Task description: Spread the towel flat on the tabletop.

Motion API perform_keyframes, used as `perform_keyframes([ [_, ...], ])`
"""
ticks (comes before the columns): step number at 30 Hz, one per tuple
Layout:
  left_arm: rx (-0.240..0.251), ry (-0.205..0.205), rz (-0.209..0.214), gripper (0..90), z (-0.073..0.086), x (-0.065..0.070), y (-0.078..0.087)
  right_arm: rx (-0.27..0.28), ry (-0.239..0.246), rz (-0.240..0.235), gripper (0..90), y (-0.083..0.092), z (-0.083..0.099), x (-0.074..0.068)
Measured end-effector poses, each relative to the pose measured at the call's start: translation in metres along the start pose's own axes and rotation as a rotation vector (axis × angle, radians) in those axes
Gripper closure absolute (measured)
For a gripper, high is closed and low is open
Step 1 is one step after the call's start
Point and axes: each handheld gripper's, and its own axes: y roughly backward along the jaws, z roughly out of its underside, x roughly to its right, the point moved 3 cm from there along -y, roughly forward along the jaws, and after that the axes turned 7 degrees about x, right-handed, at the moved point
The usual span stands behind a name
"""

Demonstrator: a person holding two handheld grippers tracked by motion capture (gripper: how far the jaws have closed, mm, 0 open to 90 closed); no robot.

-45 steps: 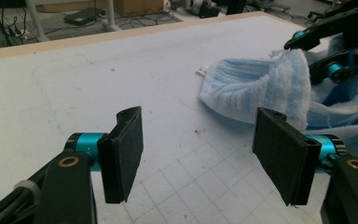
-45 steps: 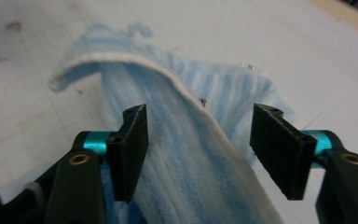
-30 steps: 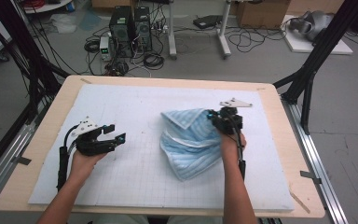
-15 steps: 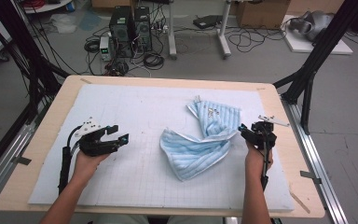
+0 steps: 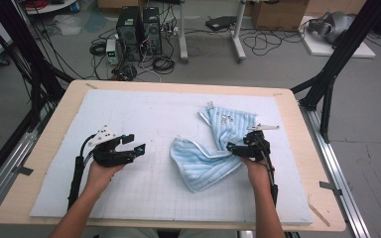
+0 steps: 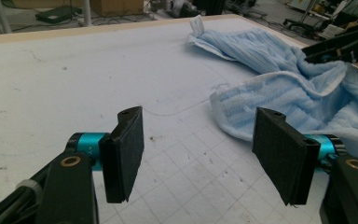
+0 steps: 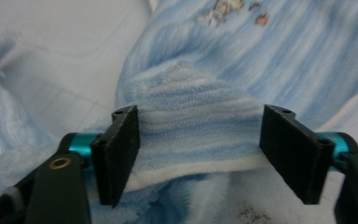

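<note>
Right gripper (image 5: 234, 148) is seen at the right edge of the blue striped towel (image 5: 208, 158); its jaws have just been opening and now stand wide apart, with a raised fold of the towel (image 7: 196, 126) lying between the pads (image 7: 121, 149) but not pressed by them. Whether the fabric brushes the inner pad faces cannot be told. Left gripper (image 5: 138, 147) is held level above the white gridded mat (image 5: 144, 114), well apart from the towel, with its jaws likewise spread and nothing between them; in the left gripper view the towel (image 6: 298, 93) is seen ahead and to one side of the pads (image 6: 126, 149). One towel is counted, lying crumpled on the right half of the mat, one end stretched toward the far side and bearing a small printed motif (image 5: 224, 118). Two grippers are counted, one in each hand, each trailing a cable. One mat is laid on one wooden table (image 5: 297, 124).
</note>
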Motion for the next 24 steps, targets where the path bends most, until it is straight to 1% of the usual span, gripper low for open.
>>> perform_keyframes([
  [1,0.000,0.001,-0.002,34.6,-0.001,-0.001,0.001,-0.018,0.006,-0.012,39.5,-0.001,0.001,-0.001],
  [2,0.003,0.003,-0.005,34.6,-0.001,-0.002,0.002,-0.020,0.015,-0.029,45.6,-0.001,0.001,-0.002],
  [3,0.006,0.003,-0.008,34.6,-0.002,-0.002,0.002,-0.019,0.025,-0.036,48.6,0.001,0.001,-0.003],
  [4,0.009,0.005,-0.010,34.6,-0.002,-0.004,0.003,-0.017,0.029,-0.037,49.6,0.002,0.000,-0.003],
  [5,0.009,0.005,-0.011,34.6,-0.002,-0.005,0.004,-0.010,0.036,-0.032,51.3,0.006,0.000,-0.003],
  [6,0.008,0.004,-0.013,34.6,-0.002,-0.006,0.004,-0.005,0.040,-0.028,55.0,0.009,-0.001,-0.003],
  [8,0.002,-0.002,-0.014,34.4,-0.002,-0.007,0.005,0.001,0.054,-0.016,64.6,0.015,0.001,-0.002],
  [9,-0.002,-0.005,-0.018,34.4,-0.002,-0.008,0.006,0.001,0.073,-0.004,69.6,0.018,0.004,0.000],
  [10,-0.003,-0.007,-0.019,34.3,-0.002,-0.009,0.006,-0.013,0.090,0.008,72.2,0.020,0.008,0.002],
  [11,-0.002,-0.009,-0.020,34.2,-0.002,-0.010,0.007,-0.026,0.093,0.014,72.2,0.023,0.013,0.004],
  [12,0.000,-0.010,-0.024,34.1,-0.002,-0.011,0.008,-0.033,0.095,0.021,69.0,0.026,0.018,0.008],
  [13,0.002,-0.014,-0.029,34.1,-0.002,-0.012,0.009,-0.020,0.082,0.028,58.3,0.030,0.022,0.011],
  [14,0.001,-0.018,-0.034,33.7,-0.003,-0.012,0.011,0.042,0.029,0.020,48.4,0.040,0.027,0.016],
  [15,-0.001,-0.020,-0.037,33.7,-0.003,-0.014,0.012,0.042,0.029,0.020,48.4,0.040,0.027,0.016],
  [16,0.000,-0.020,-0.039,33.5,-0.003,-0.015,0.013,0.078,0.032,0.021,41.2,0.045,0.027,0.017],
  [17,0.000,-0.020,-0.040,33.5,-0.003,-0.016,0.014,0.107,0.032,0.021,36.7,0.050,0.025,0.016],
  [19,0.000,-0.022,-0.045,33.4,-0.003,-0.017,0.016,0.162,0.052,-0.017,30.0,0.056,0.017,0.011],
  [20,0.000,-0.020,-0.049,33.4,-0.003,-0.018,0.017,0.183,0.073,-0.032,26.5,0.058,0.011,0.006],
  [21,0.000,-0.022,-0.051,33.4,-0.003,-0.019,0.018,0.204,0.095,-0.065,24.8,0.059,0.004,0.001],
  [22,-0.001,-0.021,-0.053,33.4,-0.003,-0.020,0.018,0.216,0.113,-0.104,21.3,0.059,-0.002,-0.005],
  [24,-0.001,-0.016,-0.058,33.4,-0.002,-0.022,0.020,0.224,0.158,-0.176,17.5,0.056,-0.015,-0.020],
])
